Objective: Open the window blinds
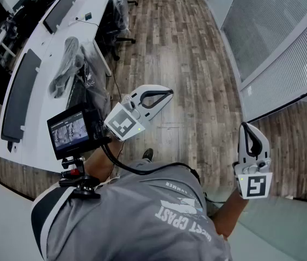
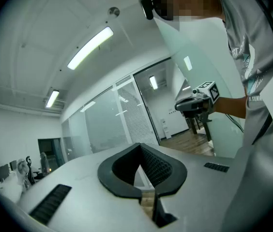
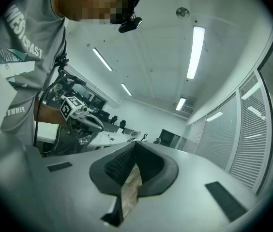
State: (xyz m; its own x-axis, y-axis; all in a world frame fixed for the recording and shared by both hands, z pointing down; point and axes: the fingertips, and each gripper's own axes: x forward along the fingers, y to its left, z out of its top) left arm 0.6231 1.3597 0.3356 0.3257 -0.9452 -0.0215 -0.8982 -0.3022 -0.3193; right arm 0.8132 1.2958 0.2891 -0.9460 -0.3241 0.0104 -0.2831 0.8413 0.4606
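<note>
White slatted window blinds (image 1: 300, 72) hang closed behind a glass wall at the right of the head view, and they also show in the left gripper view as blinds (image 2: 137, 116) and in the right gripper view as blinds (image 3: 262, 139). My left gripper (image 1: 170, 93) is held level over the wooden floor, jaws shut with nothing between them. My right gripper (image 1: 244, 125) is nearer the blinds but well apart from them; its jaws meet at the tip and hold nothing. In the left gripper view the right gripper (image 2: 197, 100) floats in front of the glass.
A long white desk (image 1: 44, 48) with dark monitors and a plastic-wrapped chair runs along the left. A small screen (image 1: 71, 130) sits on a mount by my left arm. Wooden floor (image 1: 197, 80) stretches ahead between the desk and the glass wall (image 1: 251, 15).
</note>
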